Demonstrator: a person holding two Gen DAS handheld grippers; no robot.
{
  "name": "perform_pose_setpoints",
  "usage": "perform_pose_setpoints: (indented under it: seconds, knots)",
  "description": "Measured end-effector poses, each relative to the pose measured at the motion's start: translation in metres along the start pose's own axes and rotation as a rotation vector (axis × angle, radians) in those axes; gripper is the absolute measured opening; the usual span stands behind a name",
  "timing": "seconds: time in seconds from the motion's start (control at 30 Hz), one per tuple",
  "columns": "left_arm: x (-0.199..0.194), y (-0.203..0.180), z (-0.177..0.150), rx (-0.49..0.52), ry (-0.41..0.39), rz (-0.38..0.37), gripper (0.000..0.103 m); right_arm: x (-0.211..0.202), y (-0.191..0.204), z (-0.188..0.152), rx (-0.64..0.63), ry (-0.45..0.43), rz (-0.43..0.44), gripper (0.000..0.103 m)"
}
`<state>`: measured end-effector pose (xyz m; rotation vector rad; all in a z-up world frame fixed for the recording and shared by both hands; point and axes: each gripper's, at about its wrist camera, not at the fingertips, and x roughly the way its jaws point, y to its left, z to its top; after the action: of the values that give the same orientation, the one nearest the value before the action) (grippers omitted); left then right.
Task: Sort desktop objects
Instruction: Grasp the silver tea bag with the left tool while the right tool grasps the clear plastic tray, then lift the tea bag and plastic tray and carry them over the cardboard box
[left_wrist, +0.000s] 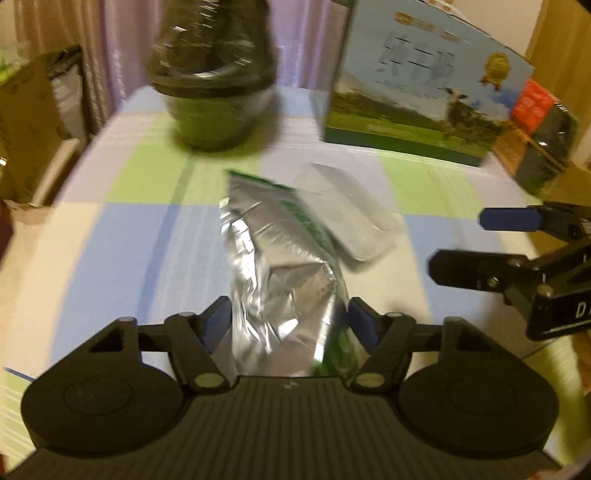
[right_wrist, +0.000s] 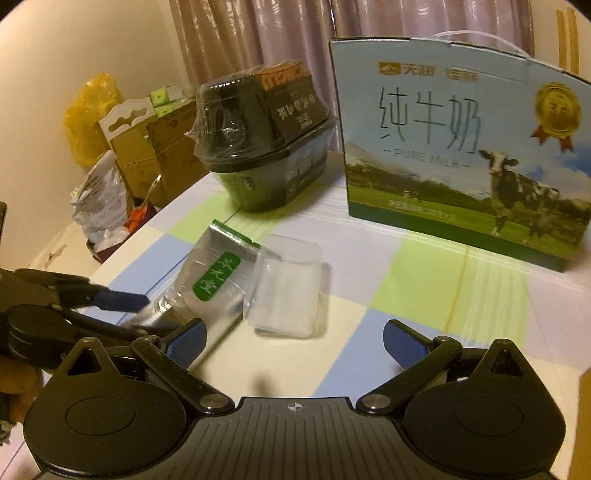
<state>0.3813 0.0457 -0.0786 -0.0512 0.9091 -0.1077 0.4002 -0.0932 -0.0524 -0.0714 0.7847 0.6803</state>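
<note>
left gripper (left_wrist: 288, 317) clamps foil pouch (left_wrist: 280, 258) | right gripper (right_wrist: 295, 343) wide, empty | pouch's near end hidden

Crumpled silver foil pouch (left_wrist: 284, 273) — green label, beside clear plastic case (right_wrist: 286, 288)

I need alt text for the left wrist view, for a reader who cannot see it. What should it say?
The left gripper closes its blue pads on a crinkled silver foil pouch lying on a checked tablecloth. A clear plastic box touches the pouch; a dark wrapped bowl and a milk carton stand behind, and the open right gripper enters from the right.
</note>
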Motion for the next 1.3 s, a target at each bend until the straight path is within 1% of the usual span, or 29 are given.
perform_pose_setpoints:
  seconds: [0.13,0.27,0.3,0.37,0.4,0.47,0.63,0.8,0.93,1.13,1.17,1.23,1.3]
  knots:
    - [-0.002,0.020,0.003,0.001,-0.012,0.055,0.066,0.018,0.004,0.005,0.005,-0.005,-0.017,0.100]
    - [-0.003,0.030,0.003,0.009,-0.019,0.056,0.068,0.040,0.005,0.008,0.059,0.007,-0.032,0.097]
    - [-0.003,0.031,0.003,0.012,-0.018,0.060,0.072,0.045,0.005,0.009,0.074,0.011,-0.035,0.095]
    - [-0.003,0.033,0.003,0.029,-0.019,0.069,0.074,0.054,0.008,0.011,0.102,0.020,-0.049,0.094]
    - [-0.004,0.035,0.003,0.034,-0.020,0.080,0.074,0.059,0.010,0.012,0.115,0.022,-0.051,0.092]
    - [-0.007,0.039,0.002,0.029,-0.032,0.084,0.074,0.067,0.015,0.014,0.127,0.033,-0.063,0.089]
    - [-0.007,0.042,0.002,0.031,-0.056,0.068,0.074,0.080,0.024,0.017,0.132,0.061,-0.100,0.069]
    - [-0.008,0.043,0.003,0.039,-0.085,0.042,0.077,0.073,0.025,0.013,0.109,0.078,-0.142,0.067]
    - [-0.006,0.043,0.004,0.033,-0.075,0.022,0.076,0.058,0.023,0.002,0.084,0.102,-0.152,0.067]
    - [-0.001,0.038,0.003,0.059,-0.056,0.025,0.076,0.029,0.020,-0.024,0.084,0.123,-0.168,0.067]
    - [-0.001,0.038,0.003,0.066,-0.051,0.018,0.076,0.024,0.021,-0.027,0.080,0.126,-0.172,0.067]
    - [0.000,0.036,0.004,0.076,-0.040,0.020,0.069,0.018,0.022,-0.033,0.075,0.131,-0.174,0.067]
    - [0.002,0.034,0.006,0.079,-0.032,0.021,0.068,0.014,0.023,-0.036,0.076,0.138,-0.168,0.067]
